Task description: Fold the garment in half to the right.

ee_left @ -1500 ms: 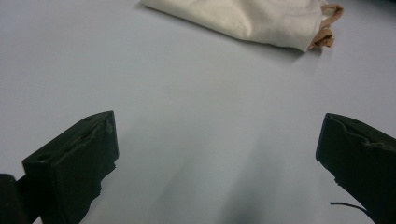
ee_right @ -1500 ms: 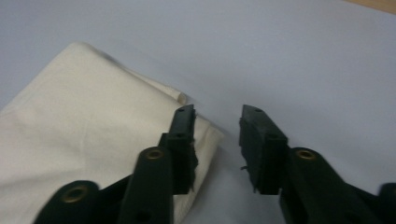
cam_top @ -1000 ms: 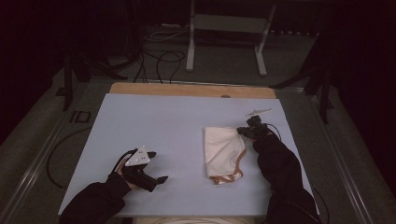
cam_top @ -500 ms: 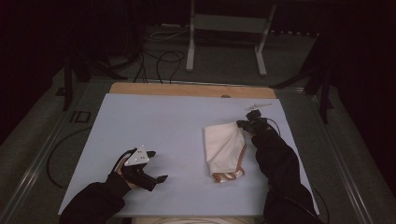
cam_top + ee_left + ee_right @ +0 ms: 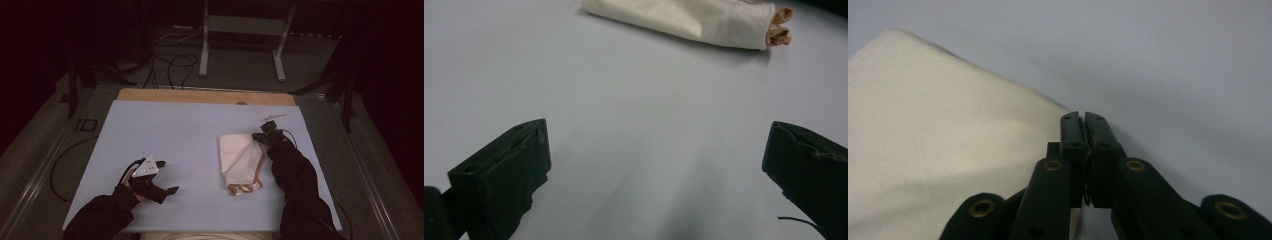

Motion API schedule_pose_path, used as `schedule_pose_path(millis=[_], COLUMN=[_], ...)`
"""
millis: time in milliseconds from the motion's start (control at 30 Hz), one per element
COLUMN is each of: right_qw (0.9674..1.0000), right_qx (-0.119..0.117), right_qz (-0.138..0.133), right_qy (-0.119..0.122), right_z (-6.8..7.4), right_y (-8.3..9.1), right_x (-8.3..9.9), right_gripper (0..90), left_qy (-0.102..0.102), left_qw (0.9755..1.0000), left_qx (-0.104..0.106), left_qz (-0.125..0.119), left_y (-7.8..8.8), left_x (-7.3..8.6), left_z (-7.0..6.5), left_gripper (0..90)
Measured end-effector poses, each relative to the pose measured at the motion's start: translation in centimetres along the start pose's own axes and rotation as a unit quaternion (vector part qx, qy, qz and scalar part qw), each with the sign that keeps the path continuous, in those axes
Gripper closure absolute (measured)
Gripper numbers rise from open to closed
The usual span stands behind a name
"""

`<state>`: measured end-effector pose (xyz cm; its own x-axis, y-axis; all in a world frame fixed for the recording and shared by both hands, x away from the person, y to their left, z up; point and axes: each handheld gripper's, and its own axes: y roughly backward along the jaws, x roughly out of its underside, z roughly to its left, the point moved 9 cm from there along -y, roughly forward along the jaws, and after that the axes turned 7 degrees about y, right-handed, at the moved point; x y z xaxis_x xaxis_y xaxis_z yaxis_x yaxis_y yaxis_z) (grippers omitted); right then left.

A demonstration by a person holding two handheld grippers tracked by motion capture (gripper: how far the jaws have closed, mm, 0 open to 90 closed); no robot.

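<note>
While the cream cloth (image 5: 240,159) lies folded on the right half of the blue table (image 5: 170,135), the right gripper (image 5: 261,136) sits at its far right corner, jaws pressed together, apparently pinching the cloth's edge. With jaws wide apart and holding nothing, the left gripper (image 5: 167,191) rests well apart. Folding looks partly done; another fold or some smoothing seems left

No readable text, label or number anywhere.

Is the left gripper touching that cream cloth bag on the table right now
Apart. The left gripper view shows its jaws wide open over bare table, with the cloth bag lying well beyond them; the left gripper sits far from it in the high view.
</note>
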<state>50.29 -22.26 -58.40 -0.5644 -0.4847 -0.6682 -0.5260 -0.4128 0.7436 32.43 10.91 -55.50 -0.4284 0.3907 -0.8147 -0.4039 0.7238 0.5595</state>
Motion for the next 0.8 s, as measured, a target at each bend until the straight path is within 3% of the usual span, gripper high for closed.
schedule_pose_path(millis=[200, 633, 800], right_qw=[1.0, 0.9999, 0.9998], right_qx=[0.001, -0.002, -0.009], right_qz=[0.002, -0.014, -0.016], right_qy=[-0.002, -0.004, 0.001], right_z=[0.0, 0.0, 0.4], right_y=[0.0, 1.4, 1.9], right_x=[0.0, -0.8, -1.2], right_gripper=[86.0, 58.4, 52.9], left_qy=[0.0, 0.003, 0.003], left_qw=[1.0, 1.0, 1.0], left_qx=[0.0, -0.001, -0.001], left_qz=[0.002, -0.001, -0.001], left_y=[0.0, 0.1, 0.1], left_x=[0.1, 0.0, -0.1], left_z=[0.0, 0.1, 0.1], left_gripper=[0.0, 0.0, 0.0])
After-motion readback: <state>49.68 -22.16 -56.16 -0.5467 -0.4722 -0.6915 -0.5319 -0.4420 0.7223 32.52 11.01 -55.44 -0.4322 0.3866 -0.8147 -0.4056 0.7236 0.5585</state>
